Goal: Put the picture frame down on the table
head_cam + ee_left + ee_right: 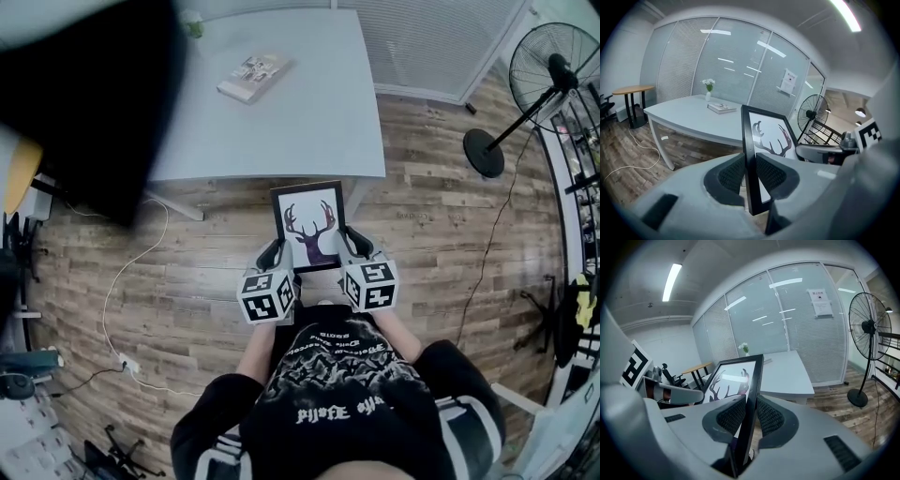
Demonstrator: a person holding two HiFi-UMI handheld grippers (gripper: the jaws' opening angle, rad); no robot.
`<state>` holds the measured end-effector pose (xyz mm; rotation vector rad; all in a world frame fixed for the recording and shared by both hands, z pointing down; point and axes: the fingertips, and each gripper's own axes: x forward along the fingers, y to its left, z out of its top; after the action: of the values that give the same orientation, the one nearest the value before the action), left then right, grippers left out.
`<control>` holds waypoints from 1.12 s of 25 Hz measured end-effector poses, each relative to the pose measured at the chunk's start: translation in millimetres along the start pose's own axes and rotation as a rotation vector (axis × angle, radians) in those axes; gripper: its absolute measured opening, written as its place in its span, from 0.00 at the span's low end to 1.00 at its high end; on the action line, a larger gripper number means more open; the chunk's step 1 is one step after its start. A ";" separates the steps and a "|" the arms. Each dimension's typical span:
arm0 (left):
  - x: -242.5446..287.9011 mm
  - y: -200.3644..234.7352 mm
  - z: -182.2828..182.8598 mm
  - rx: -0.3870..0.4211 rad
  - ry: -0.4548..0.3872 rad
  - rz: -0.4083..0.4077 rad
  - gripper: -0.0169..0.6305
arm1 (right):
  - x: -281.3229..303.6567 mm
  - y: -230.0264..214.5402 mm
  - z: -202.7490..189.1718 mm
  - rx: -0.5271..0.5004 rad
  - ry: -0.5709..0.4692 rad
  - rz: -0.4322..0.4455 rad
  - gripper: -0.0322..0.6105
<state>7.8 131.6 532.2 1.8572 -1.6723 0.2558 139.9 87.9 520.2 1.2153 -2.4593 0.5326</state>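
A black picture frame with a deer-antler print is held in the air over the wooden floor, just short of the table's near edge. My left gripper is shut on its left edge and my right gripper is shut on its right edge. In the left gripper view the frame stands edge-on between the two padded jaws. The right gripper view shows the frame clamped the same way. The grey table lies straight ahead of the frame.
A book lies on the table's far left part, and a small vase of flowers stands near the far edge. A standing fan is at the right. A white cable runs over the floor at the left. A dark shape covers the head view's upper left.
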 end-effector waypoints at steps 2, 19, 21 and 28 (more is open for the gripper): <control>13.1 9.4 14.2 0.005 -0.005 -0.011 0.16 | 16.8 -1.8 10.8 0.001 -0.008 -0.011 0.16; 121.3 105.3 127.9 0.078 0.041 -0.147 0.16 | 160.2 1.7 89.5 0.069 -0.019 -0.154 0.16; 128.8 115.6 135.6 0.087 0.046 -0.157 0.16 | 172.7 4.5 93.2 0.079 -0.020 -0.161 0.16; 149.5 139.9 150.3 0.082 0.057 -0.169 0.16 | 203.5 9.4 101.2 0.084 -0.006 -0.174 0.16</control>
<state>-136.7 -77.3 536.2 2.0199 -1.4767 0.3077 1.7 -92.7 524.2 1.4501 -2.3280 0.5891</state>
